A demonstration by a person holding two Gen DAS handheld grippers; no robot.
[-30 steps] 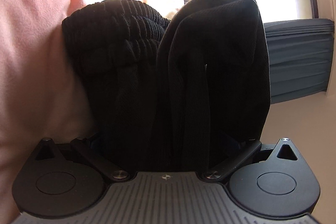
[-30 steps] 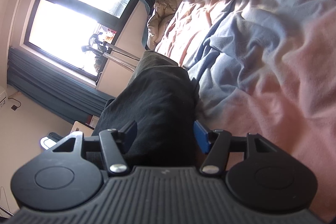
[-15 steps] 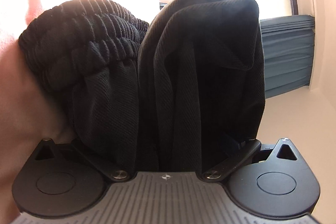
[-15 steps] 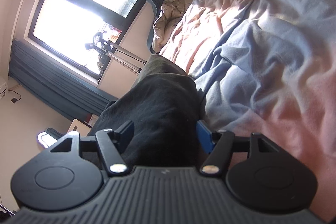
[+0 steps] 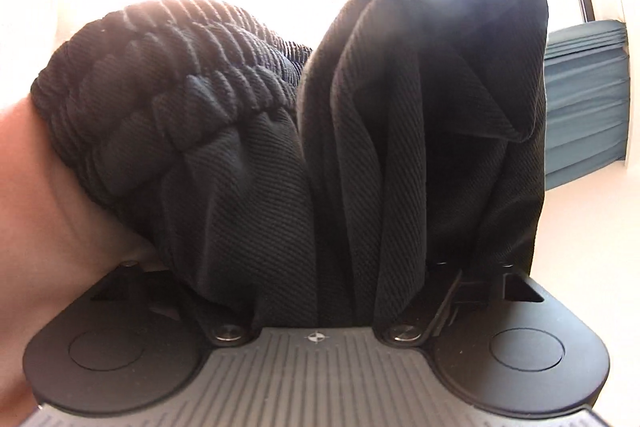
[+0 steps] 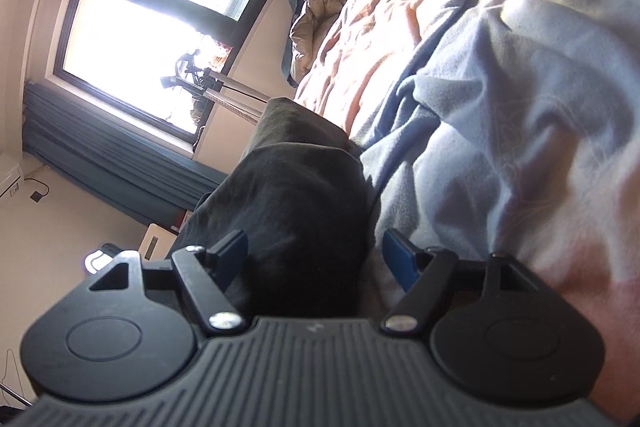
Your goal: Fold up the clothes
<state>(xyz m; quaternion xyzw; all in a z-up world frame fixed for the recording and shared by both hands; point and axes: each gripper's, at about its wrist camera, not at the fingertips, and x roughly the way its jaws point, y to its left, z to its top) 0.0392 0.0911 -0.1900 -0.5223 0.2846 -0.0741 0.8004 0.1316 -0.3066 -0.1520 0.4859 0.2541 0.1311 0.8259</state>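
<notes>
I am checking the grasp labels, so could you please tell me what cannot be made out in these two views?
- Left wrist view: the left claw fingertips are buried under the black trousers.
- Left wrist view: glare whitens the upper frame.
- Right wrist view: the right claw straddles the black trousers; pad contact unclear.

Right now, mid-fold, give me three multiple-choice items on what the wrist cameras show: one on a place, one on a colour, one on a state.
1. Where does the ribbed elastic waistband sit in the left wrist view?
A. left of the folded layers
B. right of them
C. out of sight

2. What colour is the garment?
A. white
B. black
C. red

3. How is the right gripper set?
A. empty, fingers wide over bare bedding
B. not in view
C. garment between its blue pads

Answers:
1 A, the gathered band bulges at upper left.
2 B, dark cloth in both views.
3 C, cloth fills the gap above the pink and blue bedding.
</notes>
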